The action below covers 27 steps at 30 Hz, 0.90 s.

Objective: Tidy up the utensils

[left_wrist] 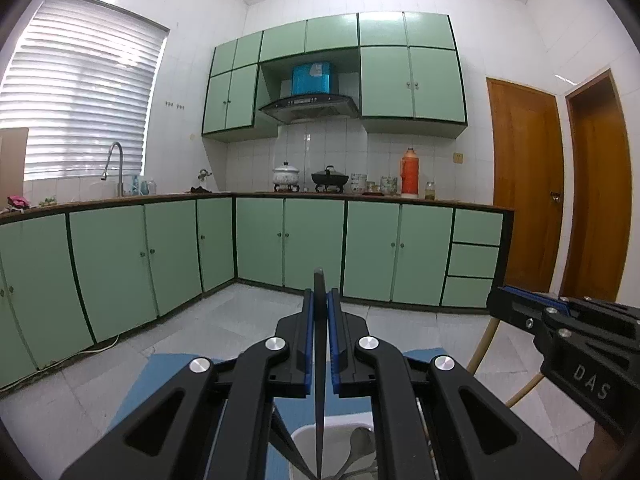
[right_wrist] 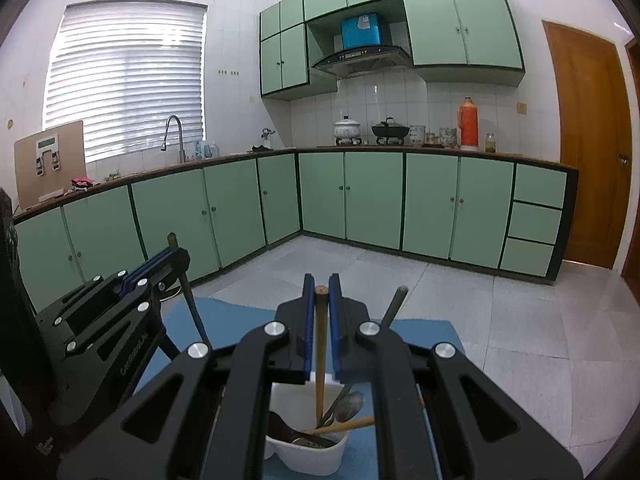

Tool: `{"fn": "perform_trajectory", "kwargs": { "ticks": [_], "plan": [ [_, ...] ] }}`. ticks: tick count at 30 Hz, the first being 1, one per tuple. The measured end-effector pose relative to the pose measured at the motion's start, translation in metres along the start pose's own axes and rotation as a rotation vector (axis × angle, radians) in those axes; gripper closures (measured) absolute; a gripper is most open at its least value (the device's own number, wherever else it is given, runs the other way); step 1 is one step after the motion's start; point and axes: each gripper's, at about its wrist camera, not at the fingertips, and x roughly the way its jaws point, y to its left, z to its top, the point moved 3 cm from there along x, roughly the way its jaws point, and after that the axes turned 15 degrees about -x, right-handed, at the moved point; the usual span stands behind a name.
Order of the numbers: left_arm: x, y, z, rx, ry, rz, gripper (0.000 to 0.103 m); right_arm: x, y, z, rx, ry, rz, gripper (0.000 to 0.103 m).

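So both grippers had a utensil each and were parked right over the white holder point(right_wrist: 306, 454), which sat on a blue mat point(right_wrist: 224, 316). Whatever surface was under the mat, I couldn't make out.

The left gripper point(left_wrist: 320, 300) was clamped tight on a dark utensil point(left_wrist: 319, 380). It was thin and black, held upright with its top poking out above the jaws and the lower end running down toward the holder's mouth. Holding it vertical like that made sense to me: the holder is a narrow tub, so anything going in has to drop end-first. I couldn't tell whether it was a knife or a chopstick.

The right gripper point(right_wrist: 320, 292) was pinched shut on a wooden stick point(right_wrist: 320, 360), probably a chopstick, also upright, and its lower end already looked to be inside the holder.

The holder wasn't empty either. There was a metal spoon point(right_wrist: 350, 402), another wooden stick point(right_wrist: 348, 426) lying slanted across the rim, a dark ladle-ish thing point(right_wrist: 280, 432) and a grey handle point(right_wrist: 394, 306) leaning out to the right. That clutter is likely why both were coming straight down from above rather than at an angle.

My guess is the job was well along, with these two still to be let go.
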Motion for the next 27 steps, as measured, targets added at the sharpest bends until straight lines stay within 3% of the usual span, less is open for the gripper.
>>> {"fn": "perform_trajectory", "kwargs": {
  "ticks": [10,13,15,21,27],
  "plan": [
    [0.008,0.006,-0.014,0.009,0.050,0.027,0.096,-0.002,0.002,-0.004,-0.003,0.006,-0.031,0.095],
    [0.004,0.008,-0.012,0.004,0.051,0.020,0.093,-0.005,-0.005,-0.005,0.013,0.007,-0.045,0.088],
    [-0.001,0.009,-0.010,-0.002,0.046,0.011,0.084,-0.010,-0.011,-0.006,0.036,-0.002,-0.057,0.074],
    [-0.026,0.007,-0.008,0.005,0.012,-0.002,0.056,-0.031,-0.020,-0.006,0.045,-0.041,-0.084,0.060],
    [-0.050,0.008,-0.004,-0.011,-0.008,-0.014,0.051,-0.057,-0.025,-0.014,0.056,-0.070,-0.089,0.052]
  ]
}}
